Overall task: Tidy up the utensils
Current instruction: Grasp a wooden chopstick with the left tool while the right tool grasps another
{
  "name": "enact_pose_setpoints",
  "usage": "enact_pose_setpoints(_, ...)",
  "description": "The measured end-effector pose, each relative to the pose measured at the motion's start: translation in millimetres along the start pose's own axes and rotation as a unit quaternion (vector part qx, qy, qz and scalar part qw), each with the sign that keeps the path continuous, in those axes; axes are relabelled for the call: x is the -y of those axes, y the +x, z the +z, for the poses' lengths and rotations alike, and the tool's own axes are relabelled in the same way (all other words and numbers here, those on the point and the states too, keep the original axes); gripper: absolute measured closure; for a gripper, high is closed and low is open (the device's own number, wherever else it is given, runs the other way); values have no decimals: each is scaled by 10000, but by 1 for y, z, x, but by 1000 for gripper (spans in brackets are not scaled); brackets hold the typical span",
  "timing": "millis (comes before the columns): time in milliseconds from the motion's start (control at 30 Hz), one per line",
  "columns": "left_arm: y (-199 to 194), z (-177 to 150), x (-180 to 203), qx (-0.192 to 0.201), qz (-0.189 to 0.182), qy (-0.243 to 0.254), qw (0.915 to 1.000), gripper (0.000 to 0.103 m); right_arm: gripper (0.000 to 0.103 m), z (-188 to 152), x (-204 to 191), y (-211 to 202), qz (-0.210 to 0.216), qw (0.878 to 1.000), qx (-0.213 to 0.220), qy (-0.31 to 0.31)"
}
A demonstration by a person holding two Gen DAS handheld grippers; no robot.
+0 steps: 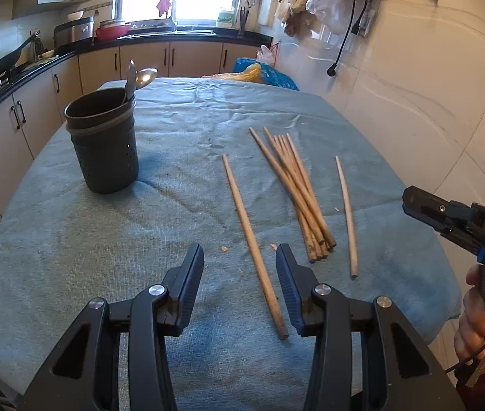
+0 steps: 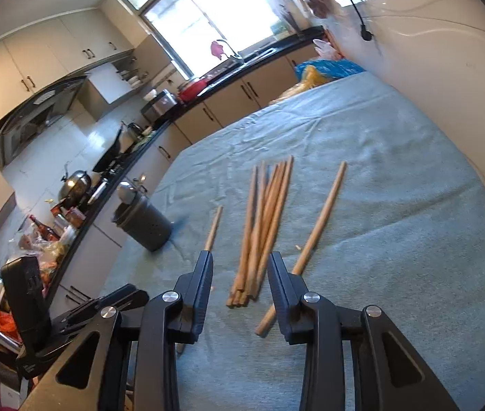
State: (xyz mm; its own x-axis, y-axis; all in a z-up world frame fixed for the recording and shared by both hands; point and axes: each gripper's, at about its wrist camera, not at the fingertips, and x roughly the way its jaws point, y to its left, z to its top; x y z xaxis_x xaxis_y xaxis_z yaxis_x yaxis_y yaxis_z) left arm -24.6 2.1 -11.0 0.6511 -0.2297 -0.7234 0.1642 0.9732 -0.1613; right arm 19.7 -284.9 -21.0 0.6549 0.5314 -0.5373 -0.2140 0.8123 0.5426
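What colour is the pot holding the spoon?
The utensil holder is dark grey, with small holes low on its side; clearest in the left wrist view.

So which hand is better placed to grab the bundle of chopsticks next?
Right: the right tongs are open and frame the bundle's near ends. The left tongs line up with a single chopstick instead.

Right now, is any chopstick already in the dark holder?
No: the dark holder shows only a spoon; the chopsticks lie on the cloth.
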Motion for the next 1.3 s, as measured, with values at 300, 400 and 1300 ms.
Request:
enact_pose_setpoints(300,21,25,7,-335,66,111,9994,61,67,19,7,5,-227,9993,-242,161)
enact_pose_setpoints(400,35,41,8,-469,82,90,9988,61,67,25,6,0,-290,9994,-175,96)
enact_pose_setpoints(1300,170,117,11,-1814,710,-8,9808,98,68,76,52,37,-825,9901,-985,566)
